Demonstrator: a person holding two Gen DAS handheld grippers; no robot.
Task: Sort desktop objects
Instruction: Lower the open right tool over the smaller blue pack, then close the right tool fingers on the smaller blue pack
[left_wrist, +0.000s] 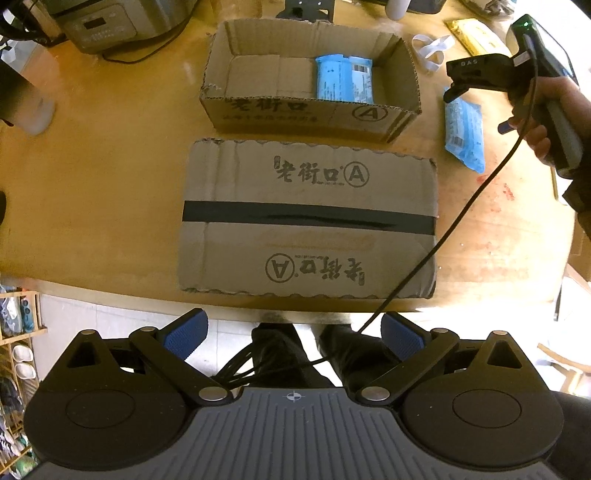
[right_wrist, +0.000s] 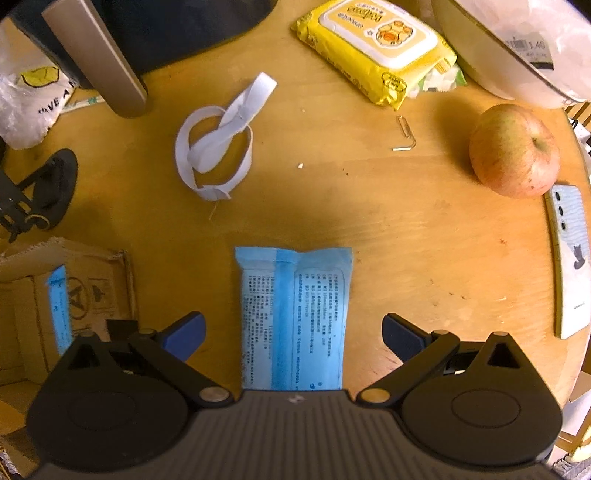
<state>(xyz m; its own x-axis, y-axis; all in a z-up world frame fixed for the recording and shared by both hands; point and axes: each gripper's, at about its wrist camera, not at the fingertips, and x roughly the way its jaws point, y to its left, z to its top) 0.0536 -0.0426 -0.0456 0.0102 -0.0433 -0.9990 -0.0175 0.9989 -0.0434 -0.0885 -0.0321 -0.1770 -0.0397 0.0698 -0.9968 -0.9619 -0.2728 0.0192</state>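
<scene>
An open cardboard box (left_wrist: 310, 110) stands on the round wooden table (left_wrist: 110, 184) with one blue tissue pack (left_wrist: 344, 78) inside; the box also shows in the right wrist view (right_wrist: 88, 295). A second blue tissue pack (right_wrist: 293, 321) lies flat on the table, also visible in the left wrist view (left_wrist: 464, 134). My right gripper (right_wrist: 293, 334) is open, its fingers on either side of this pack, just above it. My left gripper (left_wrist: 293, 334) is open and empty, held off the table's near edge, in front of a flat cardboard lid (left_wrist: 308, 218).
A yellow wipes pack (right_wrist: 376, 48), a white strap loop (right_wrist: 218, 144), a paperclip (right_wrist: 404, 134), an apple (right_wrist: 513, 155) and a white phone (right_wrist: 570, 258) lie beyond the right gripper. An appliance (left_wrist: 110, 22) stands at the table's far left.
</scene>
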